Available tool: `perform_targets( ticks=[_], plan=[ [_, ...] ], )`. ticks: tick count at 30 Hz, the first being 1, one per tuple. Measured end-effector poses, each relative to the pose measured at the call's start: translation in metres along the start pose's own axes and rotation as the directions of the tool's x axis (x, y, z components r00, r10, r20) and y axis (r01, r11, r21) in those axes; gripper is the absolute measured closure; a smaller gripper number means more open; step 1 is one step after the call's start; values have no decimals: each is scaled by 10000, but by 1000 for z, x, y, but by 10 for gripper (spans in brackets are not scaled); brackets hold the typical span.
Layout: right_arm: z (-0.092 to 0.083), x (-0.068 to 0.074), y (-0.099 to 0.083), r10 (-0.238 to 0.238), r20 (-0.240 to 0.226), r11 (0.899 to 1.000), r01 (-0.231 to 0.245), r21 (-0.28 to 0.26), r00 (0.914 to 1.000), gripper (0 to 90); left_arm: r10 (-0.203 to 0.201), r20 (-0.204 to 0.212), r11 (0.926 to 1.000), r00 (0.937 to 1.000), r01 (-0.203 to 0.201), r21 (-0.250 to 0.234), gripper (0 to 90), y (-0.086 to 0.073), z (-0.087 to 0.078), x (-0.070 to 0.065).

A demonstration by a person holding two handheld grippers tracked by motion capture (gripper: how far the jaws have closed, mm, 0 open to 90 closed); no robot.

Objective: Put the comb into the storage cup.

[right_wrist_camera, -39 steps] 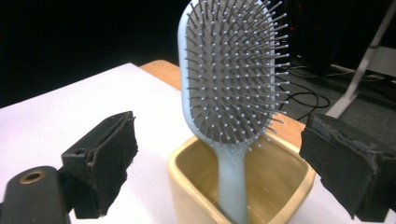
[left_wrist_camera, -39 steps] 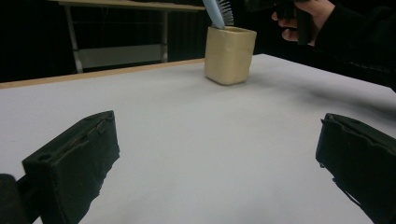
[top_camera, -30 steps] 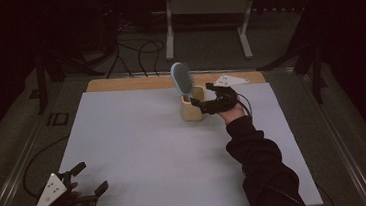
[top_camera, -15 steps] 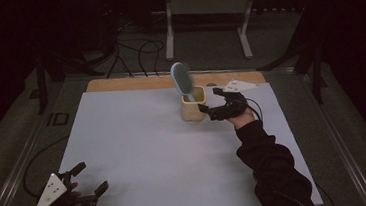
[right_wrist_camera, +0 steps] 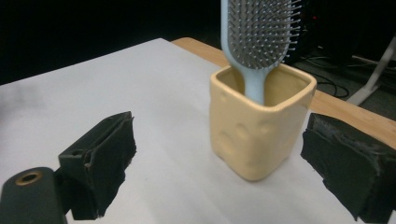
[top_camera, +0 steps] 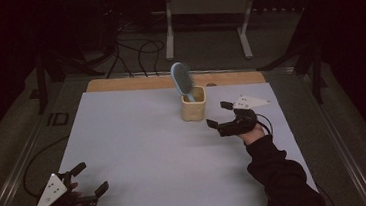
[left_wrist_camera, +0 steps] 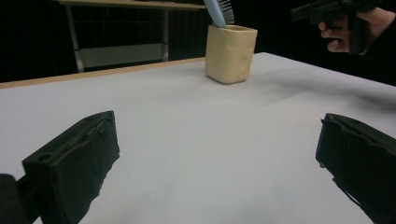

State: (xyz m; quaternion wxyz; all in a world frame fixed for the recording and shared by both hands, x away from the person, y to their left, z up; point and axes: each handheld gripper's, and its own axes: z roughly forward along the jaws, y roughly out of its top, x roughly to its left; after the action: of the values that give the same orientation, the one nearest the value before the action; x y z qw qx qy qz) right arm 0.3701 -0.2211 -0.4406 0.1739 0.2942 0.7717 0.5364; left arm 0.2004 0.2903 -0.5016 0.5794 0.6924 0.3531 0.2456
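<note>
Hairbrush (top_camera: 182,79) stood handle-down in the cream holder (top_camera: 193,103) near the far edge of the table (top_camera: 139,147), w/ its bristle head sticking up above the rim, so the placing looked done. Your right gripper (top_camera: 220,114) sat just beside the holder, not touching it, jaws spread wide & holding nothing; in the right gripper view the holder (right_wrist_camera: 259,132) showed between the two pads w/ clear gaps each side. Your left gripper (top_camera: 88,178) was low at the near left corner, well apart from everything, jaws also spread & empty. What seemed left, imo: pulling the right hand clear, maybe little else. Hard to tell: the handle's lower end was hidden inside the holder, so you couldn't see how it seated or leaned. In the left gripper view the brush (left_wrist_camera: 219,11) was cut off at the top. Room behind the table was too dark to read.
</note>
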Motion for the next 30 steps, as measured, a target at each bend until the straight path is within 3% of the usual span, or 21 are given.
perform_targets(
  ticks=[12,18,30],
  plan=[
    [-21,17,-23,-72,-138,10000,72,12,9999,90,-3,-10,10000,10000,3,12,0,0,0,0],
    [-32,28,-38,-157,129,9999,158,-52,9998,90,-24,-12,10000,10000,24,10,0,0,0,0],
    [-56,41,-67,43,145,9997,-47,247,9999,90,-47,-12,10000,10000,47,1,0,0,1,0]
  ],
)
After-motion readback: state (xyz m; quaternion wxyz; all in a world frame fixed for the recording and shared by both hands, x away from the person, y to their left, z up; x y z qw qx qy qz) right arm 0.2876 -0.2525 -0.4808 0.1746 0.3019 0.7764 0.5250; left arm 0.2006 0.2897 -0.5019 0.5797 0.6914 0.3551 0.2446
